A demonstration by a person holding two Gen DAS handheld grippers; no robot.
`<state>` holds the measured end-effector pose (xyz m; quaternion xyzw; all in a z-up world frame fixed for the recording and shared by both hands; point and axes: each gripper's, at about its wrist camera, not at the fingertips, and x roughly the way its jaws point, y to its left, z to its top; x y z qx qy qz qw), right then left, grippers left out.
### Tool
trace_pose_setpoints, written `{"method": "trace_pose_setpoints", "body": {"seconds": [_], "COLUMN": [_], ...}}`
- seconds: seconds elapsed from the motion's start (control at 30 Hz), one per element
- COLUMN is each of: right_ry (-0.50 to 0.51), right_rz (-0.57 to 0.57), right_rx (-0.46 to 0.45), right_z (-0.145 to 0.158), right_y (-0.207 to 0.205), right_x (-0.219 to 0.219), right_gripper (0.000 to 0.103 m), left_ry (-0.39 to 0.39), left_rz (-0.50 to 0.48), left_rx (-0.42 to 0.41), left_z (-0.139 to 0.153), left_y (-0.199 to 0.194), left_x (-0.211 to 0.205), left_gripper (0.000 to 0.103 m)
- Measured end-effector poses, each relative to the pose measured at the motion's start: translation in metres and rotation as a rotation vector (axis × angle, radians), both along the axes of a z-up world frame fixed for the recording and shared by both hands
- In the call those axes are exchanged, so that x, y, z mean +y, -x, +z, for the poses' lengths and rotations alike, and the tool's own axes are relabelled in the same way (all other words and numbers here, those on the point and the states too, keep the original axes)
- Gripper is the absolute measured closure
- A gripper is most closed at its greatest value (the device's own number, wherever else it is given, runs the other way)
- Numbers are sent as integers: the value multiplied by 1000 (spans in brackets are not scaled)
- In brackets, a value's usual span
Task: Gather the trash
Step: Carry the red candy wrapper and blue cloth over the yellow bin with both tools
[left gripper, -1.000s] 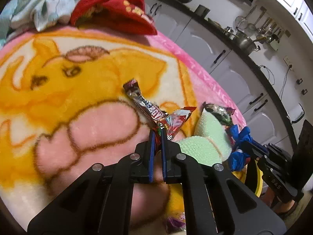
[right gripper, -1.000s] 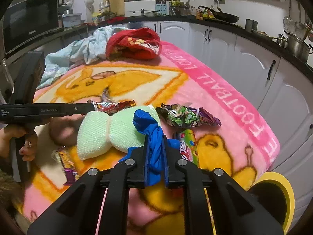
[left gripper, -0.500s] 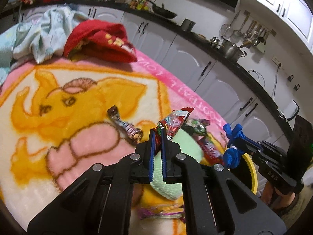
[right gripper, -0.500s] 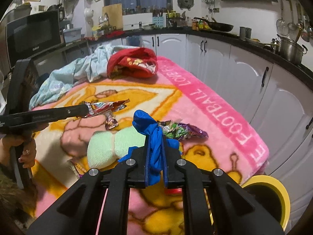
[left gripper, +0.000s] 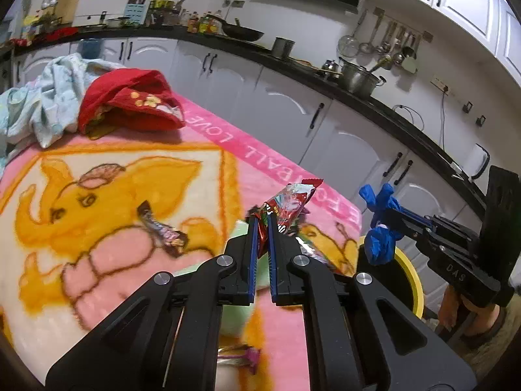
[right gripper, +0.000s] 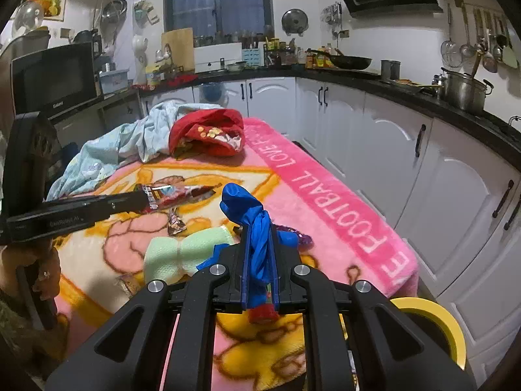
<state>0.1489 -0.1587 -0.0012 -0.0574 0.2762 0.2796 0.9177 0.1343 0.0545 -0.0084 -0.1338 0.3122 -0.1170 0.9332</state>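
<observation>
One crumpled blue plastic bag [right gripper: 247,208] in the right claw [right gripper: 259,228], one red foil snack wrapper [left gripper: 289,202] in the left claw [left gripper: 260,224]. Ahead of both: one dark candy-bar wrapper [left gripper: 161,229], one pale green knitted cloth [right gripper: 185,251], one purple-green foil wrapper [right gripper: 299,236]. Below the right claw, one yellow-rimmed bin [right gripper: 423,306].

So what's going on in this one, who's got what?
A person is clearing trash off a table covered with a pink cartoon blanket. The left gripper is shut on a red snack wrapper, and the right gripper is shut on a crumpled blue piece of plastic, both held above the blanket. A yellow-rimmed bin stands at the table's near corner. A dark candy wrapper, a green sponge and other wrappers lie on the blanket.
</observation>
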Motion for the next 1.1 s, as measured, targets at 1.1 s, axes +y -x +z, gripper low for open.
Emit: {"method": "trace_pose_setpoints", "body": {"seconds": [1.1], "right_ry": [-58], "right_rz": [-193], "right_rx": [-17], "right_z": [6], "right_y": [13], "right_x": [-109], "right_gripper": [93], "left_ry": [-150], "left_rz": [-172], "left_rx": [-47], "left_z": [2], "left_y": [-7], "left_x": [-114], "left_gripper": [101]}}
